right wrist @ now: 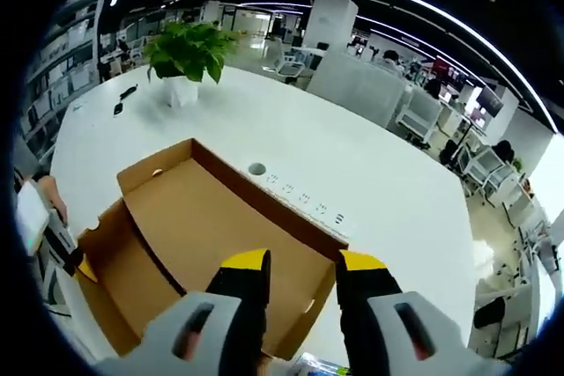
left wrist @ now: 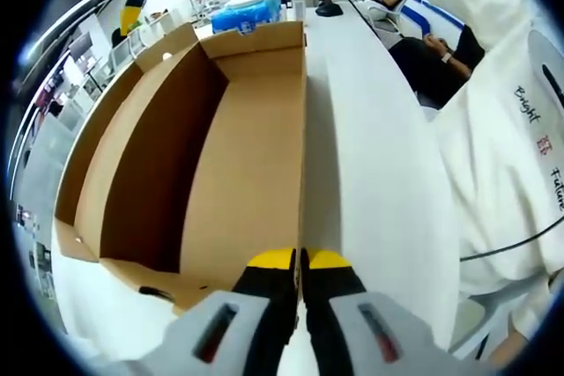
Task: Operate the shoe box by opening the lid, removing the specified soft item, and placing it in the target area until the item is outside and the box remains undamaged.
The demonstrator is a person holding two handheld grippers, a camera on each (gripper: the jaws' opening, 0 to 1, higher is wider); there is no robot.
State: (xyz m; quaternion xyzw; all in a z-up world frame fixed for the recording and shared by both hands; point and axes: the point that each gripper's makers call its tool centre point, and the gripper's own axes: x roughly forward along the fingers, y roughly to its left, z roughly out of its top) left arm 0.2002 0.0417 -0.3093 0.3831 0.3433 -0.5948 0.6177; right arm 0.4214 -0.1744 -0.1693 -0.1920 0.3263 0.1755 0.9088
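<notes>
Two grippers work on one shoe box (left wrist: 238, 156), and the relation that matters is where its open cavity lies from each. The left gripper (left wrist: 300, 261) has its yellow-tipped jaws pressed together on the thin top edge of the box's near side wall, at the corner, so the box's long axis runs straight ahead from it, with the hollow on its left and bare white table (left wrist: 370, 156) on its right. The right gripper (right wrist: 304, 263) hangs above the box with jaws parted and nothing between them; from there the interior lies directly ahead and below, reaching toward a potted plant (right wrist: 185, 59). No soft item can be made out inside the brown cardboard floor. The free, open right gripper looks better placed to reach in.
</notes>
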